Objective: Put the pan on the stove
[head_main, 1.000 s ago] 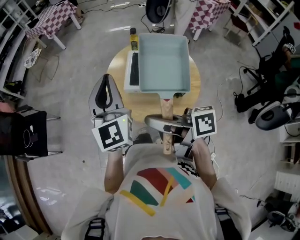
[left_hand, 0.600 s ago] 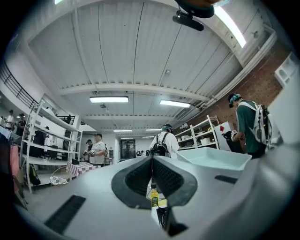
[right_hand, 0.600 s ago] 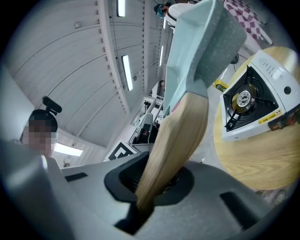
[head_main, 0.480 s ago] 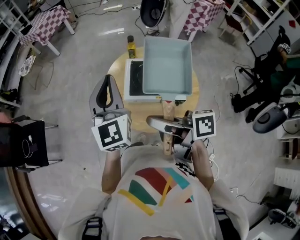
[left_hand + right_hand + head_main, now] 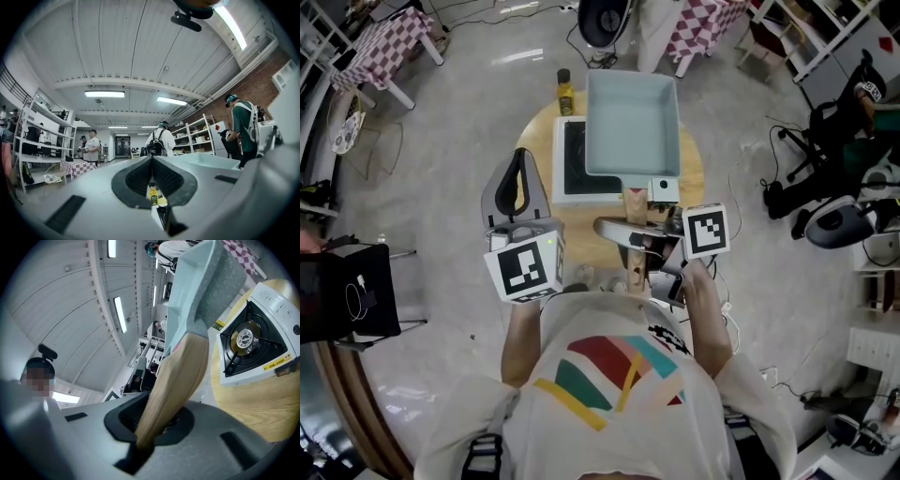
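Right gripper (image 5: 152,425) is clamped on the wooden handle (image 5: 176,376), holding the square pale-blue pan (image 5: 633,112) tilted above the gas stove (image 5: 572,159) on the round table (image 5: 581,220), overhanging the stove's right edge. This looks like the carry step; next it needs shifting left over the burner (image 5: 243,339), levelling and lowering. Left gripper (image 5: 151,173) is closed on nothing.

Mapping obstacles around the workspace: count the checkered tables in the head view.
2: one checkered table at upper left, a second checkered table at the top, right of centre. More may lie outside the frame.
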{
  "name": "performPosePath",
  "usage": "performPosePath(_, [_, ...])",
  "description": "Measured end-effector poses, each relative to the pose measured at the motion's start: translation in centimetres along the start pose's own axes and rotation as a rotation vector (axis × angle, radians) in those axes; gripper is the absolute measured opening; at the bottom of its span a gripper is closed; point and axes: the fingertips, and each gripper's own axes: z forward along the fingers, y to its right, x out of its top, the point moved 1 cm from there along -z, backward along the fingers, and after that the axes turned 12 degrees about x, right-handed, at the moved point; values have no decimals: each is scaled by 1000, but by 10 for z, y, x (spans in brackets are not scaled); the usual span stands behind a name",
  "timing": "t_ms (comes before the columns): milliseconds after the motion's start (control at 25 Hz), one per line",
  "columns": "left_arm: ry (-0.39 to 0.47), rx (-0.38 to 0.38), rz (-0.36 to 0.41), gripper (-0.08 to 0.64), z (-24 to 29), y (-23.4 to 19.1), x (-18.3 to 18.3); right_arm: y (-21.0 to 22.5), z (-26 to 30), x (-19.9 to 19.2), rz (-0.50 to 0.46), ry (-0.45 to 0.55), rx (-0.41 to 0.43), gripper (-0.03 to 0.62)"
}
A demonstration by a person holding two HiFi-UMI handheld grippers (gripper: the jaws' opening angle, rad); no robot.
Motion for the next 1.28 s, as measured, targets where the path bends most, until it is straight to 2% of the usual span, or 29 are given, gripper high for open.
performPosePath(240, [-10, 1, 0, 5, 11, -9, -5, 39, 2, 10, 44, -14, -53, 18])
performPosePath(480, [-27, 15, -1, 6, 19, -21, -14, 70, 7, 10, 124, -2, -52, 18])
performPosePath(880, [-50, 29, 3, 5, 24, -27, -25, 102, 6, 5, 253, 24, -28, 20])
performPosePath(1280, [-102, 43, 12, 6, 27, -37, -36, 131, 2, 2, 305, 13, -73, 21])
